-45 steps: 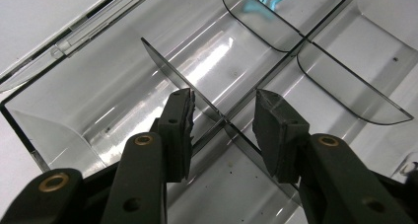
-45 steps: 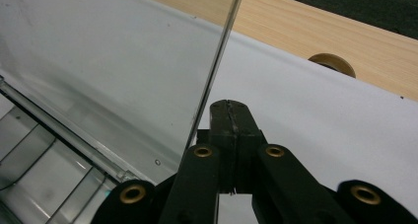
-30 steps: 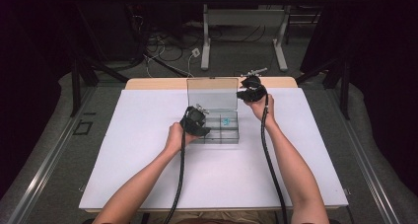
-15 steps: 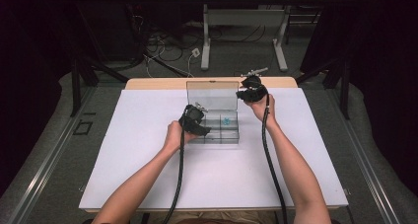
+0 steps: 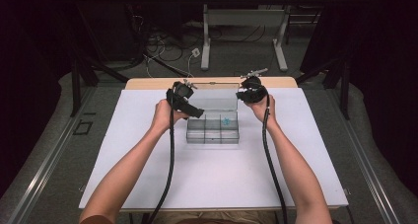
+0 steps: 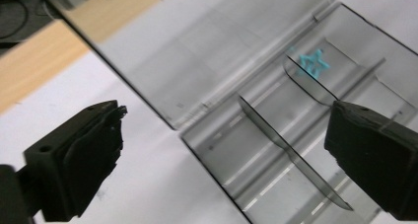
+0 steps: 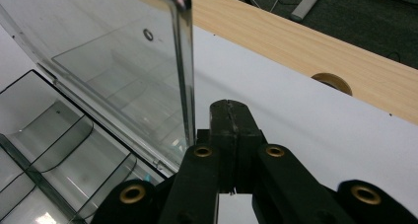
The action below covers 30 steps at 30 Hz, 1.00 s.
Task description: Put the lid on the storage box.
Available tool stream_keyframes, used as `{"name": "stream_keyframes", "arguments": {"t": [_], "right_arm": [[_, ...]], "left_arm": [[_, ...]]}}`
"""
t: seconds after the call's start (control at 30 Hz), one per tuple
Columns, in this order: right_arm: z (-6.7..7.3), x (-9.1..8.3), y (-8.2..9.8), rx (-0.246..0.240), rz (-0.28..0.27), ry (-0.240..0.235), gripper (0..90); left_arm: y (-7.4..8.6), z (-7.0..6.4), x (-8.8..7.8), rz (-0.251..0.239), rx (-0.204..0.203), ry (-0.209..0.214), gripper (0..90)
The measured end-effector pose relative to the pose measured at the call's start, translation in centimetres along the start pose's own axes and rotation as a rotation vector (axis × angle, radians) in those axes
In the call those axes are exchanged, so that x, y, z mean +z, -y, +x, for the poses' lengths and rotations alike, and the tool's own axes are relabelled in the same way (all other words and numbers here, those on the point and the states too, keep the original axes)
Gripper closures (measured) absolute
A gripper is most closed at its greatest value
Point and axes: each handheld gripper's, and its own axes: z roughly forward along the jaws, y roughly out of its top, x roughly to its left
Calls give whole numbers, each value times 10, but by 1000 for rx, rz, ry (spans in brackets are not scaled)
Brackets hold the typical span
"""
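A: Status on the organizer box (image 5: 213, 128)?

B: Box is sitting mid tabletop (image 5: 148, 174), lid (image 5: 213, 99) standing up at the back. I'm keeping the right gripper (image 5: 250, 93) beside the lid's right edge w/ fingers pressed together, nothing pinched. My guess: it's propping the lid so it isn't dropping shut.

A: And the left gripper?

B: Left gripper (image 5: 190, 108) is hanging over the box's left end. Its fingers (image 6: 79, 165) have just been opening and are standing spread wide, nothing btwn them. Probably it's just released something, but I can't confirm that.

A: Anything inside?

B: Small teal piece (image 5: 226, 121) lying in the back-right compartment. That's likely the thing being sorted.

A: Views differing much?

B: Yep. Left gripper view is giving me the curved dividers (image 6: 291, 160) and the teal piece (image 6: 309, 62) close up. Right gripper view is showing the lid's edge (image 7: 183, 76) just beside the closed fingers, plus a round hole (image 7: 331, 82) in the wooden strip. High view is giving both hands at once, details too small.
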Motion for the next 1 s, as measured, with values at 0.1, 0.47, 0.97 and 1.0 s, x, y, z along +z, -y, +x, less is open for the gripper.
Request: {"name": "stream_keyframes", "arguments": {"t": [0.1, 0.47, 0.97, 1.0], "right_arm": [[0, 0, 0, 0, -1, 0, 900], [3, -1, 0, -19, 3, 6, 900], [6, -35, -3, -86, 46, 33, 818], [7, -41, -3, -94, 50, 27, 804]], "left_arm": [[-10, 6, -5, -19, -5, -24, 1], [-25, 13, -17, -76, 30, -74, 438], [-21, 16, -24, -85, 52, -79, 682], [-21, 16, -24, -88, 53, -77, 684]]}}
